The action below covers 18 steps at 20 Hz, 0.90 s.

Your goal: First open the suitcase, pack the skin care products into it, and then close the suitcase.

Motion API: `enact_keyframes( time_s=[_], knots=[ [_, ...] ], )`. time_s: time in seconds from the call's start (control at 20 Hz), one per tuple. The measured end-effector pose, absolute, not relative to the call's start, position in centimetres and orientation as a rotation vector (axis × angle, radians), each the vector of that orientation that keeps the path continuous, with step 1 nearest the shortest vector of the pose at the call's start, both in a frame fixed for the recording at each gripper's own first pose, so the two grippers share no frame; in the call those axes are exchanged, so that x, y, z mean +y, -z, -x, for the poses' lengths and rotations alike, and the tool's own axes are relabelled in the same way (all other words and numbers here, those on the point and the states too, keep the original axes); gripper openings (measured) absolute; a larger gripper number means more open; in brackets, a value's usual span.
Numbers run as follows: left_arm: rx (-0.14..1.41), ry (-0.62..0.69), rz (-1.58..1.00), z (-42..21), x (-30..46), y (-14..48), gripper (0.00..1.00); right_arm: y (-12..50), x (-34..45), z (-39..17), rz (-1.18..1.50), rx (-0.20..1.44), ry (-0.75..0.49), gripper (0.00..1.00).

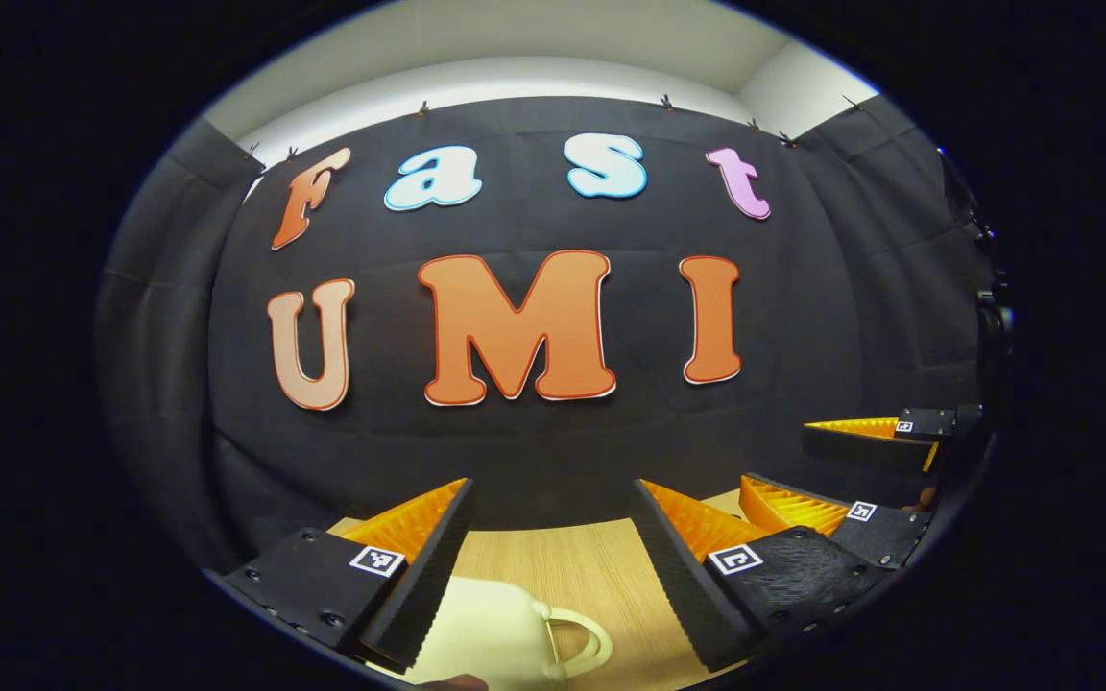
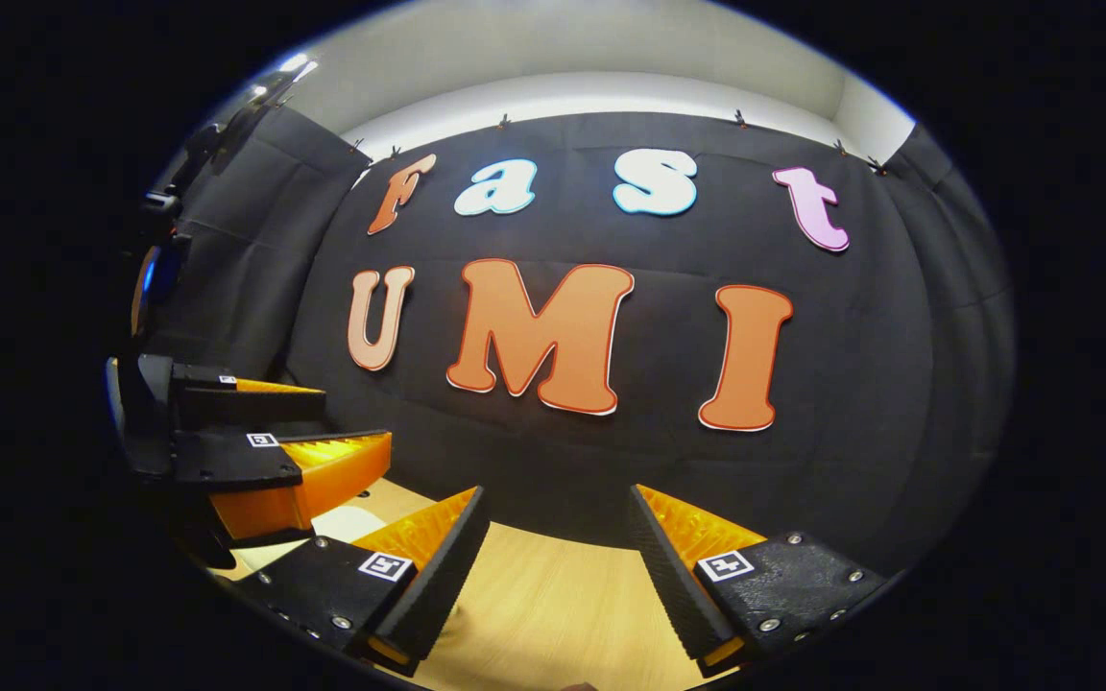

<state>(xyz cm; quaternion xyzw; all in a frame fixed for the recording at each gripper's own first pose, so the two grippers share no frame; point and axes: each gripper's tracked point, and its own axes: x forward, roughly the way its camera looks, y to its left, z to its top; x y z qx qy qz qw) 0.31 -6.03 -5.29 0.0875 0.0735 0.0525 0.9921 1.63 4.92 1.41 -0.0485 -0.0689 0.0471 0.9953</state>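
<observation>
Holding both claws apart, empty: left gripper (image 1: 553, 557), right gripper (image 2: 553, 566). Cream suitcase (image 1: 495, 633) sits under left; blind descent could clip its handle (image 1: 577, 638).

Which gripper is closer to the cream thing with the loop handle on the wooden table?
Left. The left gripper hangs open right above the cream-coloured rounded plastic case with a loop handle. The right gripper is off to its side, farther away, also open.

A cream-white suitcase (image 1: 491, 633) lies on the light wooden table (image 1: 601, 566), at the near edge of the left gripper view. Its rounded top faces up, and 1 looped handle (image 1: 580, 641) juts from its right side. Whether it is open cannot be told.
</observation>
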Motion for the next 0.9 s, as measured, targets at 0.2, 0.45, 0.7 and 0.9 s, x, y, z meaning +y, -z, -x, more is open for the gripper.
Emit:
enact_keyframes(
  time_s=[0.2,0.45,0.7,0.9],
  knots=[
    [0.128,-0.107,-0.188,0.3,-6.3,5.2,0.99,-1.1,5.5,-1.3,0.108,-0.132,-0.101,0.94],
    [0.122,-0.063,-0.205,0.4,-6.2,5.4,1.0,-1.4,4.9,-0.4,0.093,-0.139,-0.088,0.94],
    [0.102,-0.073,-0.231,0.9,-6.3,4.8,0.99,-2.0,4.0,0.3,0.079,-0.152,-0.085,0.95],
    [0.109,-0.134,-0.22,1.2,-6.2,5.2,0.98,-2.0,3.2,0.8,0.069,-0.156,-0.114,0.95]
  ],
)
